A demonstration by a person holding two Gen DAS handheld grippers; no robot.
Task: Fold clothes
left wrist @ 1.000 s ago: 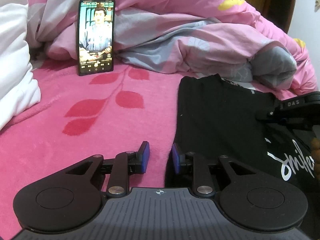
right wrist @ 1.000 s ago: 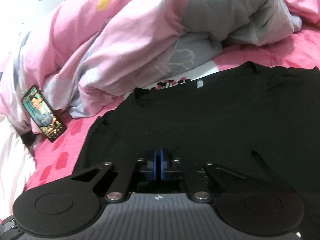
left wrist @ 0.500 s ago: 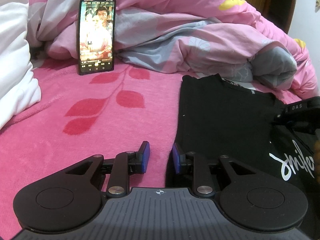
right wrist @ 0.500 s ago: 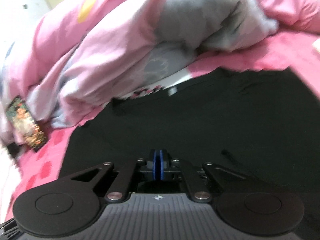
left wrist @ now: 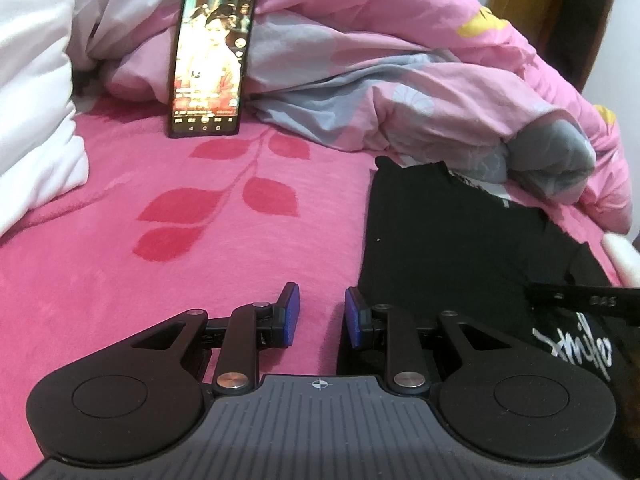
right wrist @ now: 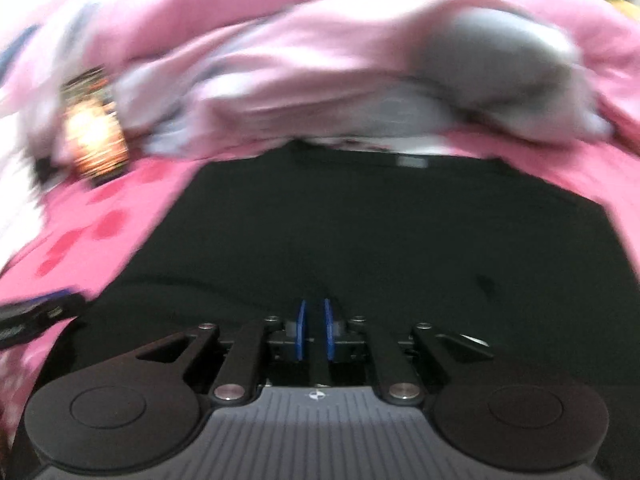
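White bedding (left wrist: 32,92) bunches at the far left of the left wrist view, on a bed covered by a pink blanket with red leaf print (left wrist: 160,240). Just right of it, a black smartphone with a lit screen (left wrist: 210,60) leans upright against a crumpled pink and grey floral duvet (left wrist: 380,92) that runs across the back of the bed. The left gripper (left wrist: 318,316) hovers low over the blanket at the left edge of the shirt, its blue pads clearly apart and holding nothing. To its right lies a black T-shirt with white script lettering (left wrist: 448,248), spread flat on the blanket with its collar toward the duvet. The right gripper (right wrist: 314,334), seen blurred in its own view, sits over the near part of the black T-shirt (right wrist: 380,232); its blue pads stand a narrow gap apart, and I cannot tell whether any cloth lies between them.
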